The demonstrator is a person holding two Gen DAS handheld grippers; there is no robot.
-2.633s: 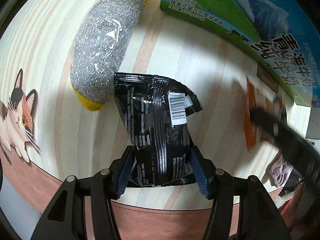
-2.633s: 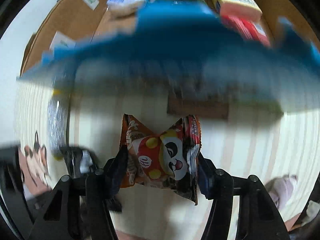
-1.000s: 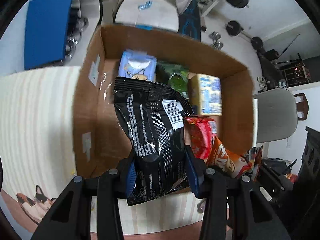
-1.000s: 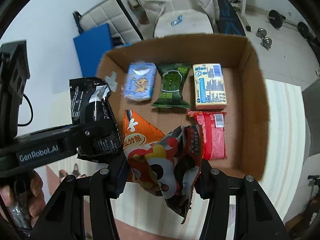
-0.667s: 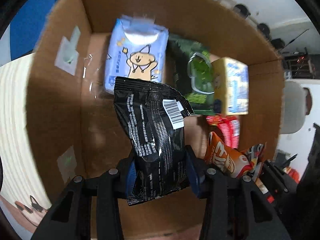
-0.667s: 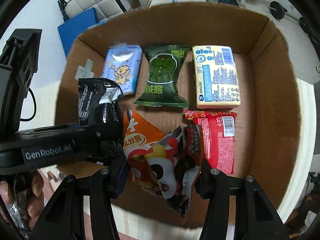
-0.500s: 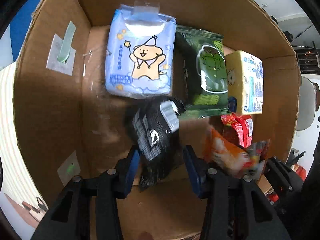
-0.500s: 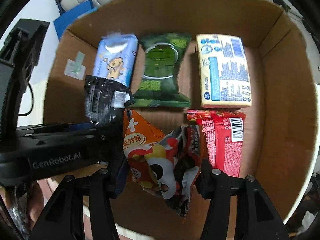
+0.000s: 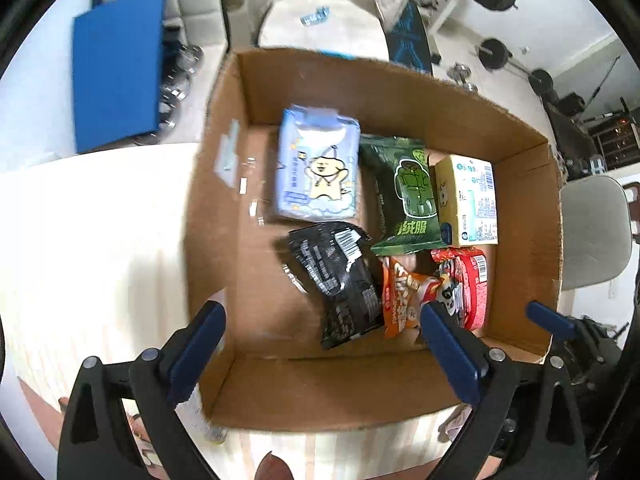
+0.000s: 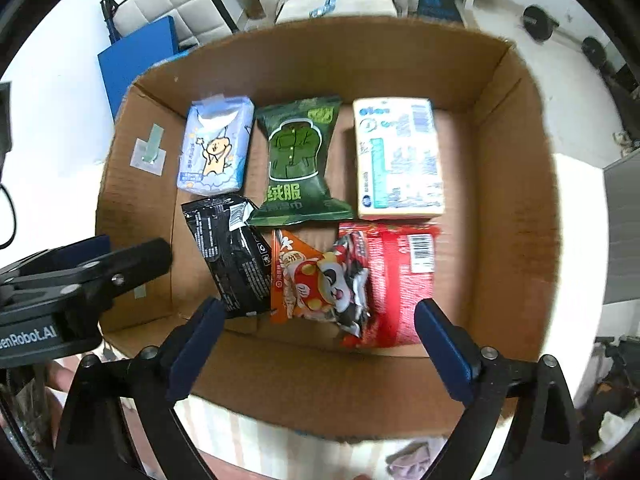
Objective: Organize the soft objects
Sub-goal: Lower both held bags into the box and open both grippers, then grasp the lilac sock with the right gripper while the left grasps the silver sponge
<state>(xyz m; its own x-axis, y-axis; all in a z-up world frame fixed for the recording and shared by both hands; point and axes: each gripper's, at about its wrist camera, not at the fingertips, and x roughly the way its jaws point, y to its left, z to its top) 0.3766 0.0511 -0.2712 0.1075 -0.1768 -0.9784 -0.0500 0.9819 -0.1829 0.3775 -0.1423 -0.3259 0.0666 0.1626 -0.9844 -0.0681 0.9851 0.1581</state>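
Now, both tongs spread empty, black packet [image 9: 340, 280] (tilted) touching orange packet [image 10: 308, 280]

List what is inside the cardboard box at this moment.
Six packs lie in the cardboard box: blue tissue pack, green pack, yellow pack, black packet, orange panda snack, red pack. Anything beneath them is covered.

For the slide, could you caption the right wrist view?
Open right gripper above cardboard box holding six soft packets in two rows.
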